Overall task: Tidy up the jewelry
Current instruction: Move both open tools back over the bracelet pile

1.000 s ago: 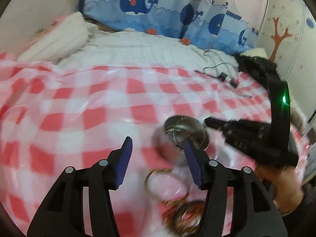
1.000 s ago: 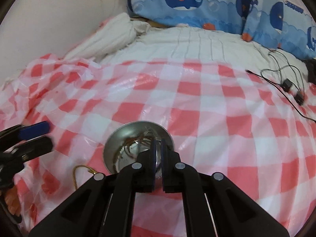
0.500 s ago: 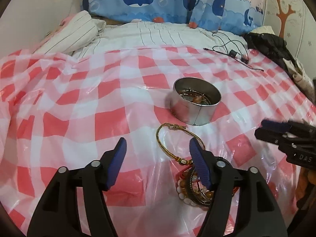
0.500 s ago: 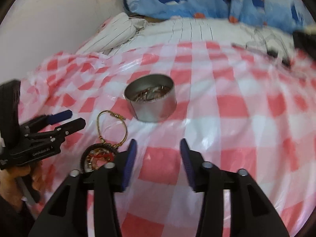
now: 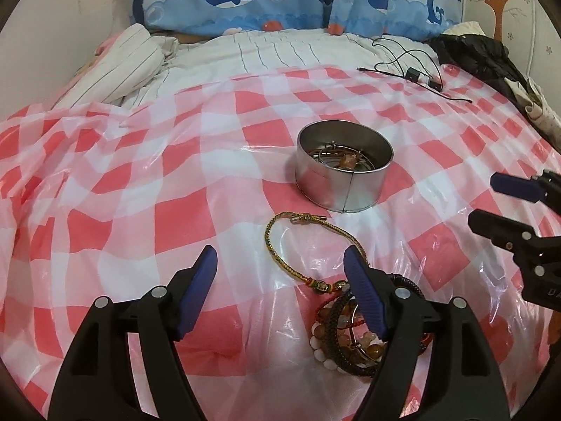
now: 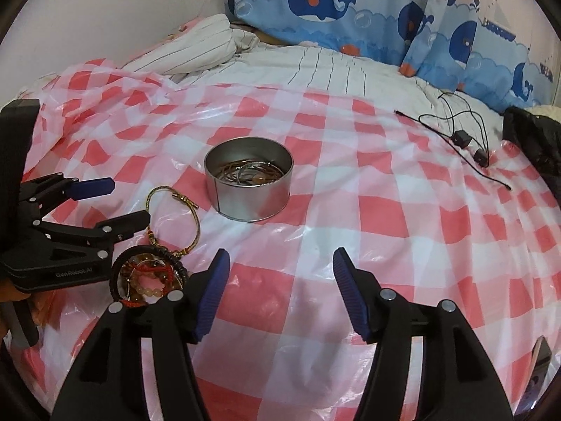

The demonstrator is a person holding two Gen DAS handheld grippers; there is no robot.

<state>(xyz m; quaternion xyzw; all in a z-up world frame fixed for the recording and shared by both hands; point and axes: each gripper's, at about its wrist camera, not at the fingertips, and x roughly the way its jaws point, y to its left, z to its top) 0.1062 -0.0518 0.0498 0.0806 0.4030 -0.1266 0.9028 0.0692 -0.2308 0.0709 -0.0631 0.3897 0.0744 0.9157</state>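
A round metal tin stands on the red-and-white checked plastic sheet, with several bangles and beads inside. In front of it lie a gold cord bracelet and a pile of beaded and dark woven bracelets. My left gripper hovers low over the gold bracelet. Its jaws are opening and the pads touch nothing. My right gripper is over bare sheet, right of the pile and nearer than the tin. Its jaws are opening too, with nothing between them.
A black cable with small plugs lies at the sheet's far right. A black garment is bunched beyond it. Striped white bedding and whale-print pillows border the back.
The right gripper, shut over the tin a second ago, has opened and drawn back from it. The left gripper has widened and sunk toward the bracelets.
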